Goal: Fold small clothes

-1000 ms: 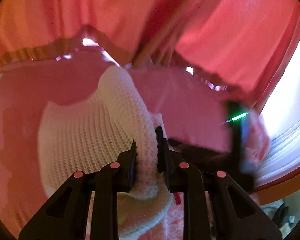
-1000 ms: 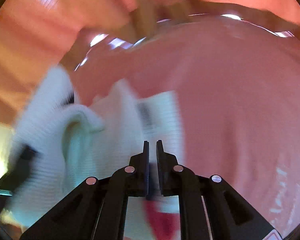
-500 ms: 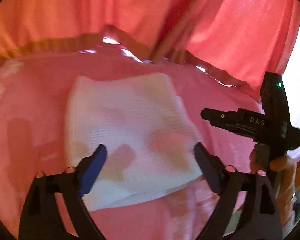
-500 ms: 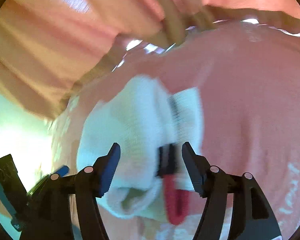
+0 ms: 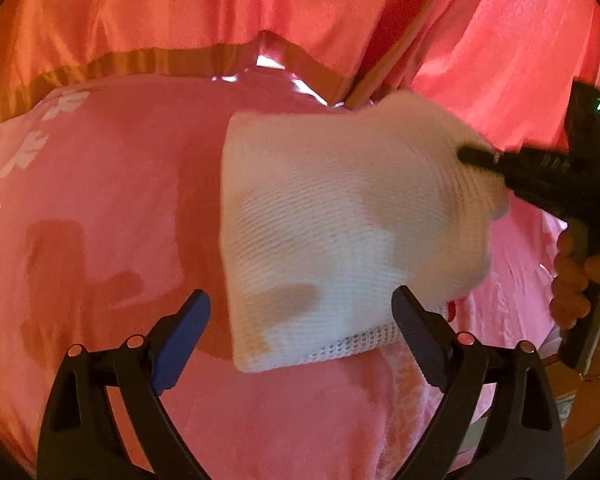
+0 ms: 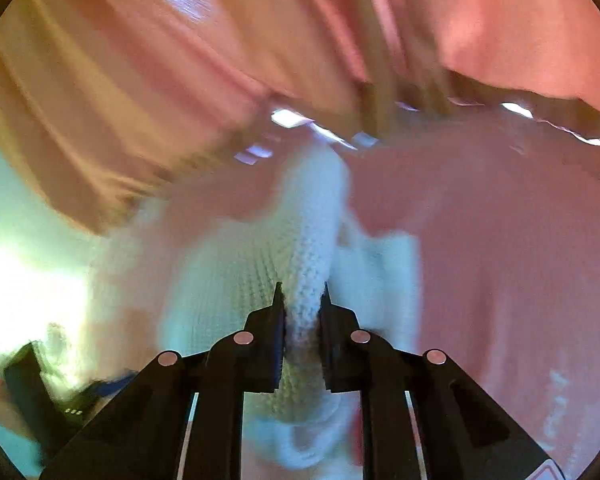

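Here, in the left wrist view, the left gripper (image 5: 300,320) has its jaws spread wide with nothing pressed between them; its blue-padded fingers (image 5: 180,340) hang over a pink bedcover (image 5: 100,200) with pale flower prints along its left side. A white knitted garment (image 5: 340,220), folded to a rough rectangle, lies partly on that cover, its near edge showing an open-mesh hem between the two fingers and not touching either one. Its far right corner is lifted off the cover and pinched by the right gripper (image 5: 472,158), which comes in from the right edge with a person's hand (image 5: 580,276) wrapped round its handle. Behind the bed hang pink curtains (image 5: 180,8) with a darker band along their bottom hem. In the right wrist view, which is blurred, the right gripper (image 6: 302,300) has its jaws closing on a thick ridge of the white knit (image 6: 312,264), and both pads press against the fabric. The rest of the garment spreads left and right below the fingers, over the pink cover (image 6: 500,260). Low on the left, a dark shape that may be the other gripper is too smeared to make out.
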`<action>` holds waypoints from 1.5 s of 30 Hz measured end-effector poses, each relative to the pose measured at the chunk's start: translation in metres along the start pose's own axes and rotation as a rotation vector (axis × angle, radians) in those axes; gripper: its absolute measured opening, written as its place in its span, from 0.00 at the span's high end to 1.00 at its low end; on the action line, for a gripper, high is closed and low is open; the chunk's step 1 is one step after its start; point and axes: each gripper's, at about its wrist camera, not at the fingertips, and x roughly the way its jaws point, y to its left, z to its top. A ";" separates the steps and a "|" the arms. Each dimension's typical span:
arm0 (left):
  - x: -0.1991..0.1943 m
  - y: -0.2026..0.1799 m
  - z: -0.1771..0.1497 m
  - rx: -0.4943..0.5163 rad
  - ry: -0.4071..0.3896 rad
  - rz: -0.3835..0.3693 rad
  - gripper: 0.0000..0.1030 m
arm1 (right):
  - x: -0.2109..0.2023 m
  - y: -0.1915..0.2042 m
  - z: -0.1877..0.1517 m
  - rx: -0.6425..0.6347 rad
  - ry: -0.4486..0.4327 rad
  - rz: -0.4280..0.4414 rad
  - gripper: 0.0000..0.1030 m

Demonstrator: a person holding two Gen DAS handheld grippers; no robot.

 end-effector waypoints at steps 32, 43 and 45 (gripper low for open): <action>-0.006 0.003 -0.005 0.066 0.049 0.094 0.13 | 0.001 -0.005 -0.097 -0.058 0.190 -0.121 0.82; 0.017 0.004 0.014 -0.025 0.099 -0.034 0.09 | -0.010 -0.025 -0.037 0.021 0.056 -0.070 0.19; 0.030 0.018 0.023 -0.118 0.125 -0.120 0.08 | 0.006 -0.041 -0.034 0.051 0.087 -0.041 0.19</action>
